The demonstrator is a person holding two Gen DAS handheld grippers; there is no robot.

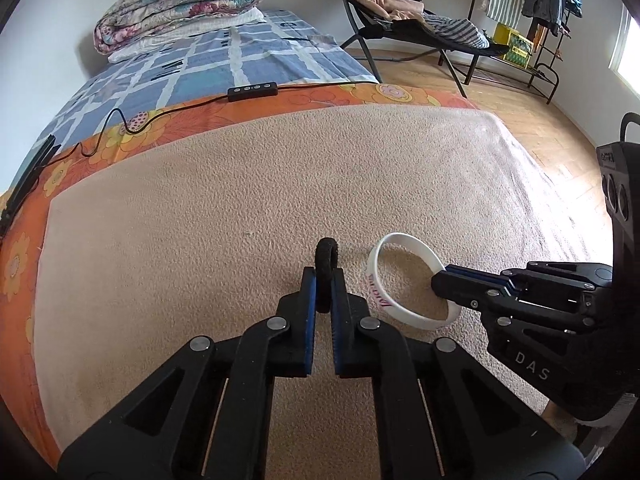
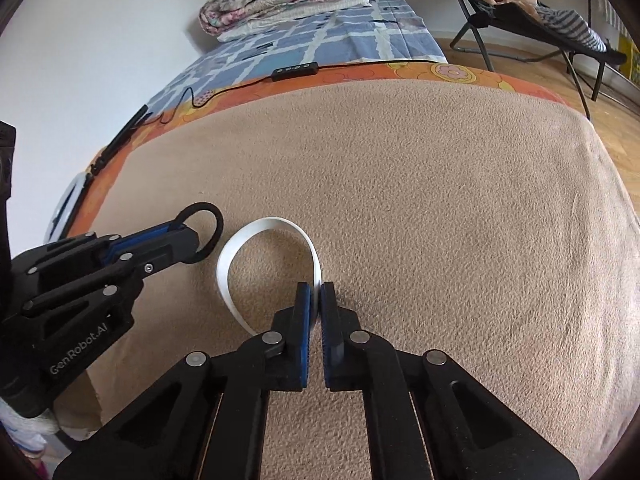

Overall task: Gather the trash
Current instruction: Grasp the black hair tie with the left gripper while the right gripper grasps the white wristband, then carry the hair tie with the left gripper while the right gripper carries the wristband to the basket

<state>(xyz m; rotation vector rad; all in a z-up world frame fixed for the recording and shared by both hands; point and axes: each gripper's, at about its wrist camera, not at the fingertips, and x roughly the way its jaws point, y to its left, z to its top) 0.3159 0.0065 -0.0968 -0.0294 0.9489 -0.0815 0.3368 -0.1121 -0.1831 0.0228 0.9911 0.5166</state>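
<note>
Both pickups sit on the tan blanket (image 1: 224, 208) covering the bed. Left gripper (image 1: 324, 280) is clamped on the black hair tie (image 1: 326, 256); right gripper (image 2: 316, 296) is pinched on the wall of the white wristband (image 2: 268, 226). Best lifted straight up, grips kept firm so neither loop slips or snags the fleece.

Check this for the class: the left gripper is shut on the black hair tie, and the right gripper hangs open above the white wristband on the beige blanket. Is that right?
One detail is wrong. The right gripper is not open above the white wristband; it is shut on the band's edge, as the right wrist view shows. The left gripper is indeed shut on the black hair tie, and both items are over the beige blanket.
</note>
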